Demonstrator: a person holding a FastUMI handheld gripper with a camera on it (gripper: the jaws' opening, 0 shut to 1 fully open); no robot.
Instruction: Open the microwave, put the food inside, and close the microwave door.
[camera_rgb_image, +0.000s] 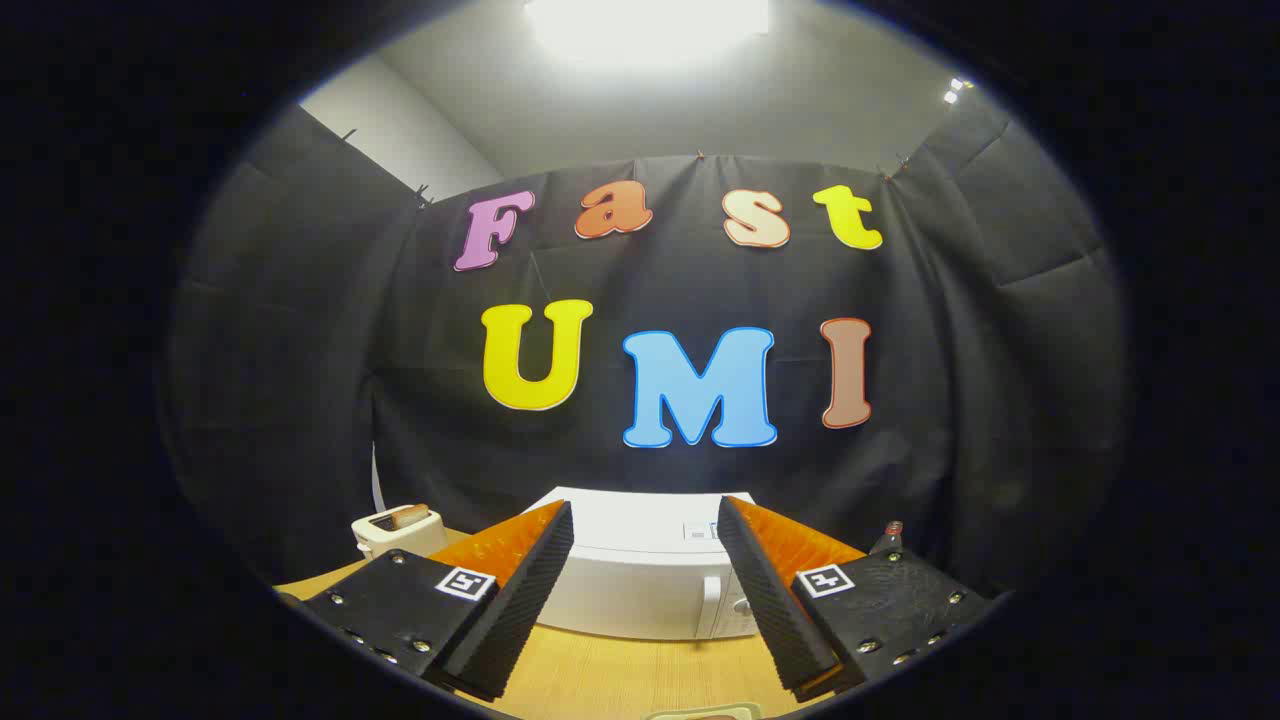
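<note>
A white microwave (640, 575) stands on the wooden table (620, 675), beyond my fingers and framed between them. Its door is closed, with a vertical handle (710, 605) and knobs on its right side. My gripper (645, 520) is open, held some way back from the microwave, with nothing between the fingers. At the table's near edge, below the fingers, the pale rim of a dish (700, 712) peeks in; what it holds is hidden.
A white toaster (397, 530) with a slice of bread in it stands to the left of the microwave. A dark bottle top (890, 535) shows behind the right finger. Black cloth walls close the booth behind the microwave.
</note>
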